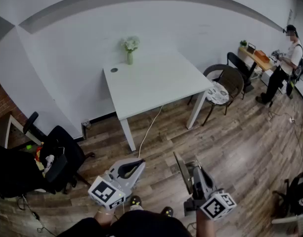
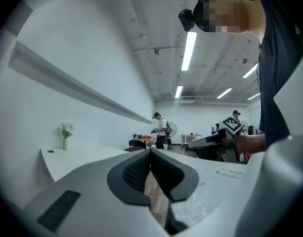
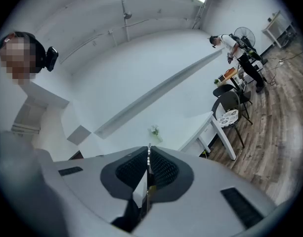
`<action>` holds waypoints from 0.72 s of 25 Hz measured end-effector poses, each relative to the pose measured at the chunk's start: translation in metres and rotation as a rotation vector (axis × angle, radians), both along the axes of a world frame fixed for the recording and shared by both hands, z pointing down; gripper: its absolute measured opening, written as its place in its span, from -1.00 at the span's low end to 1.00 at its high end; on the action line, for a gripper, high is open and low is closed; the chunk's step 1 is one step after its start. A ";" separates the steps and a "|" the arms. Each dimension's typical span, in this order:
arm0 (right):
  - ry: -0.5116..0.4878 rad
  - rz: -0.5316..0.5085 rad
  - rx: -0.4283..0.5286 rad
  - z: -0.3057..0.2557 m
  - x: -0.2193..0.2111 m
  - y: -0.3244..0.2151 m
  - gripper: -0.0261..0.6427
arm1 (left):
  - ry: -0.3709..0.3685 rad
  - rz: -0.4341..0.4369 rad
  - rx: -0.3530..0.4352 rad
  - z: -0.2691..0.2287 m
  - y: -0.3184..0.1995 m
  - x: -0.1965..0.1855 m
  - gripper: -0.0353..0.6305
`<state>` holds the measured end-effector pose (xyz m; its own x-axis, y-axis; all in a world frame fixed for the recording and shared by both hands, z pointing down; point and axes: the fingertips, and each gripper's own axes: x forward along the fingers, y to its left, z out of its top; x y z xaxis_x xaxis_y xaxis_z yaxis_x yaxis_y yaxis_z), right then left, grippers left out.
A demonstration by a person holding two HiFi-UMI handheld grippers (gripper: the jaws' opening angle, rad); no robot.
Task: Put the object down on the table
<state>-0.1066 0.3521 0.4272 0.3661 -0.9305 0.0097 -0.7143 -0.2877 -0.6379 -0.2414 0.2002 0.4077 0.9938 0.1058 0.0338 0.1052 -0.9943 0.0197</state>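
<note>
Grey-brown thin flat board (image 1: 182, 169) pinched edge-on between narrow jaws of right gripper (image 1: 194, 171), lower right of centre, over wood-plank floor (image 1: 240, 147), well apart from white square table (image 1: 156, 83) at upper centre. Left gripper (image 1: 140, 163), lower left: jaws pressed together.

We're scanning every surface for lettering, and nothing readable turns up. The nearest thing to print is the black-and-white square pattern on the left marker cube (image 1: 106, 191) of the left claw (image 1: 140, 163) and on the right marker cube (image 1: 218, 205) of the right claw (image 1: 191, 168). They're coded blocks, and we read no letters or digits in them.
</note>
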 end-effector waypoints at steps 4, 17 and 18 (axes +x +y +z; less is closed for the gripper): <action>0.036 -0.028 0.044 -0.030 -0.008 -0.011 -0.87 | 0.002 -0.006 -0.007 -0.016 0.003 0.001 -0.89; 0.090 0.017 -0.033 -0.013 0.009 0.034 -0.87 | -0.006 -0.029 0.007 -0.019 0.036 0.009 -0.89; 0.104 0.013 -0.039 -0.014 0.011 0.038 -0.87 | -0.015 -0.033 0.001 -0.018 0.041 0.010 -0.89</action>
